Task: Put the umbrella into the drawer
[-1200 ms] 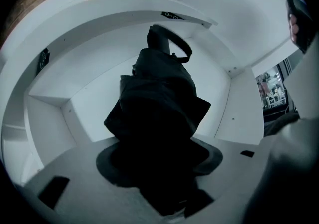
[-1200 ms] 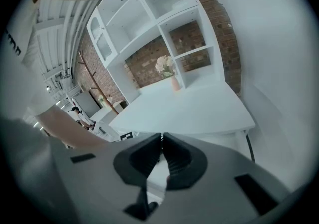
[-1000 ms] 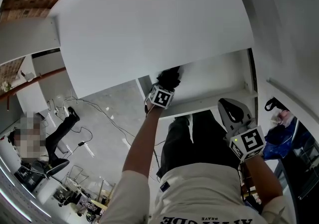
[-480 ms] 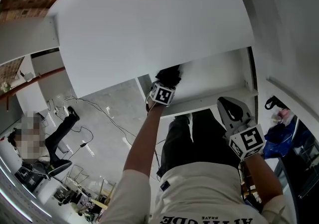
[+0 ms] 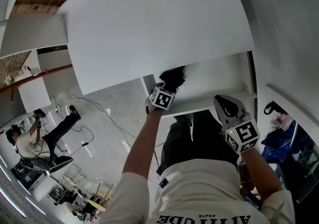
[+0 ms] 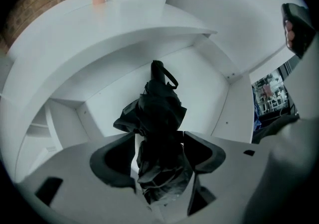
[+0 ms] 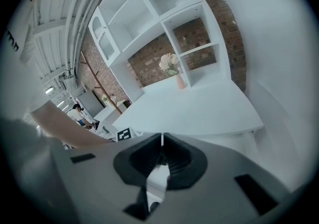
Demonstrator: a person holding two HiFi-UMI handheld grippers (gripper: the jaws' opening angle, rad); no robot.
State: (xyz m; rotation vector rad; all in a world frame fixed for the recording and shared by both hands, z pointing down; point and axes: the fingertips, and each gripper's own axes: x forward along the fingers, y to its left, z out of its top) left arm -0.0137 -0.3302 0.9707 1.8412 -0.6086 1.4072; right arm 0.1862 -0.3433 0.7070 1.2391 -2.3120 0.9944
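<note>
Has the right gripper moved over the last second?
No. The right gripper stays where it was, just outside the front panel of the open drawer.

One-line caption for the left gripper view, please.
Left claw, its jaws having just been opening, straddles the black umbrella lying in the open white drawer.

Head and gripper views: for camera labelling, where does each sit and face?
Head view: on the head, facing down; arms, torso show.
Left gripper view: on the left gripper, jaws just opening around the umbrella in the drawer.
Right gripper view: on the right gripper, facing shelves; left forearm shows.
Head and right views share the vase.
</note>
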